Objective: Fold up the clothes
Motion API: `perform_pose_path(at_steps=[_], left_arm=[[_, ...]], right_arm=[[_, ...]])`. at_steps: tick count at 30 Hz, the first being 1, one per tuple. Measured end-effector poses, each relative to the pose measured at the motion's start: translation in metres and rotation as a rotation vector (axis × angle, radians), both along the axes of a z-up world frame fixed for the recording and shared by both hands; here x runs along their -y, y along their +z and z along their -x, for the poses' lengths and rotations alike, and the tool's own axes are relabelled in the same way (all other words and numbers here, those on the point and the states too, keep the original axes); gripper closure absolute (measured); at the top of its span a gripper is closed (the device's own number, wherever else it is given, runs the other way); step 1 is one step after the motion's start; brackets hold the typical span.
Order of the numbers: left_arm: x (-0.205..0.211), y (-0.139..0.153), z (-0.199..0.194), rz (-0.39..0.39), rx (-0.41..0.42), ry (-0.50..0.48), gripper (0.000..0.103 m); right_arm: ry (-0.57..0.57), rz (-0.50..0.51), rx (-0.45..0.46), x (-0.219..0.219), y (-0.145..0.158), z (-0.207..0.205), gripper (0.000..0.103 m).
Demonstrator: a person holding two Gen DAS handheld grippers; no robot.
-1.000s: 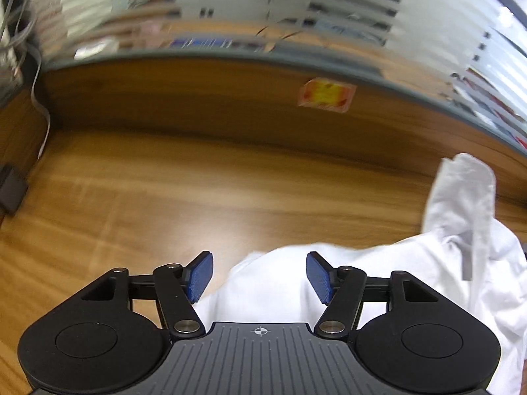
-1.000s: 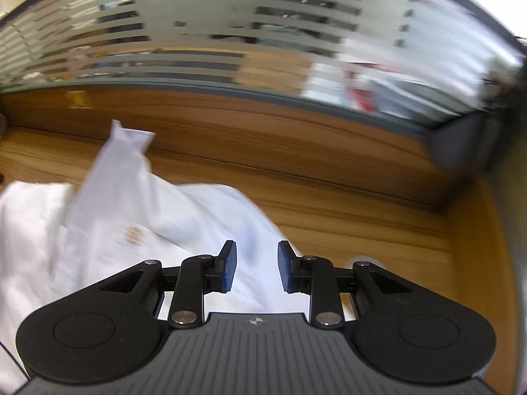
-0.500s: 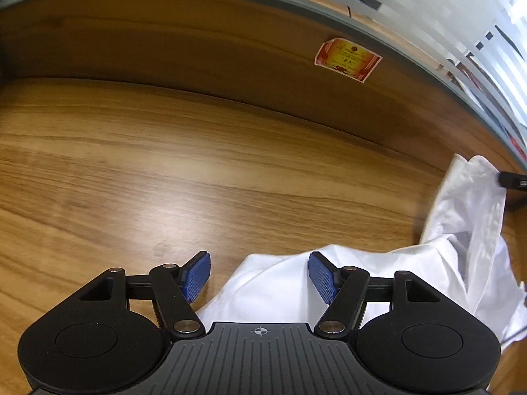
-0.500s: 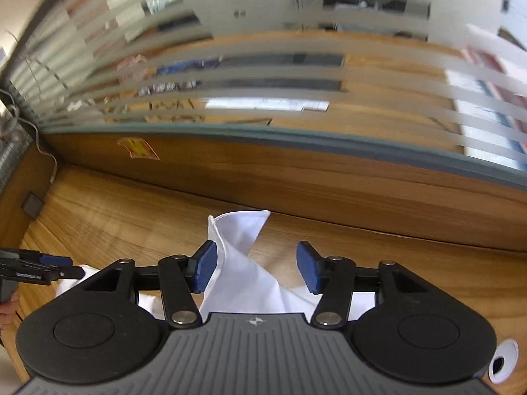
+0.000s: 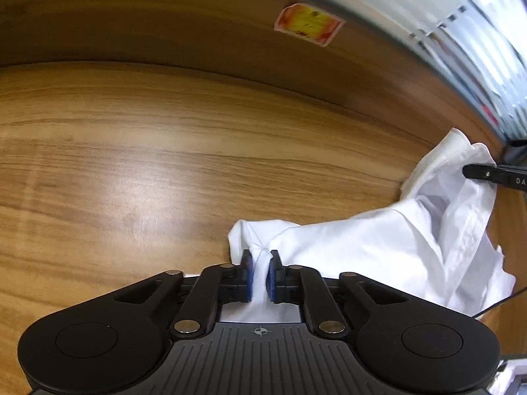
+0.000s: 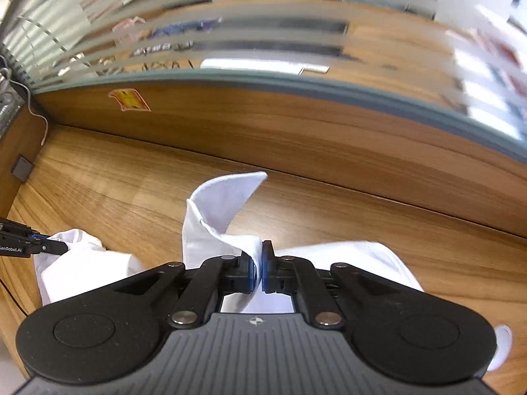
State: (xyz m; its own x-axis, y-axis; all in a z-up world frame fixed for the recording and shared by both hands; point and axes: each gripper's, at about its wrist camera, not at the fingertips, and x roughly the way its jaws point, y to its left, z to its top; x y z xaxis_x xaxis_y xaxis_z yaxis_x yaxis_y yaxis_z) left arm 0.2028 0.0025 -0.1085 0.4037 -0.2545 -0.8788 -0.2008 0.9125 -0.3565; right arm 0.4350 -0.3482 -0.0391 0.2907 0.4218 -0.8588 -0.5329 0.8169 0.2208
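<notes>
- My left gripper (image 5: 261, 275) and right gripper (image 6: 258, 271) each have jaws pinching the white shirt (image 5: 378, 256).
- No fold made yet; the shirt lies rumpled on the counter (image 5: 131, 164).

1. The left gripper (image 5: 261, 275) has a matte black body with 2 round side housings, each bearing a recessed disc.
2. Its ribbed grey centre plate carries a small crosshair mark.
3. Silver rivets pin the black linkage arms.
4. The right gripper (image 6: 258, 271) matches it, with blue pads (image 6: 253, 275) on the fingers.
</notes>
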Motion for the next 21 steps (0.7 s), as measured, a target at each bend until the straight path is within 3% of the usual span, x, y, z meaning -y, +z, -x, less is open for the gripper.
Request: perform_pose_path(at_steps=[11, 17, 21], left_arm=[[0.027, 0.047, 0.109, 0.085, 0.083, 0.041, 0.094], [0.063, 0.045, 0.163, 0.082, 0.037, -0.022, 0.093], [0.085, 0.026, 0.187, 0.074, -0.020, -0.037, 0.093]], right_arm=[[-0.141, -0.064, 0.019, 0.121, 0.041, 0.138, 0.099], [-0.196, -0.006, -0.040, 0.161, 0.023, 0.224, 0.099], [-0.213, 0.063, -0.103, 0.182, -0.006, 0.271, 0.099]])
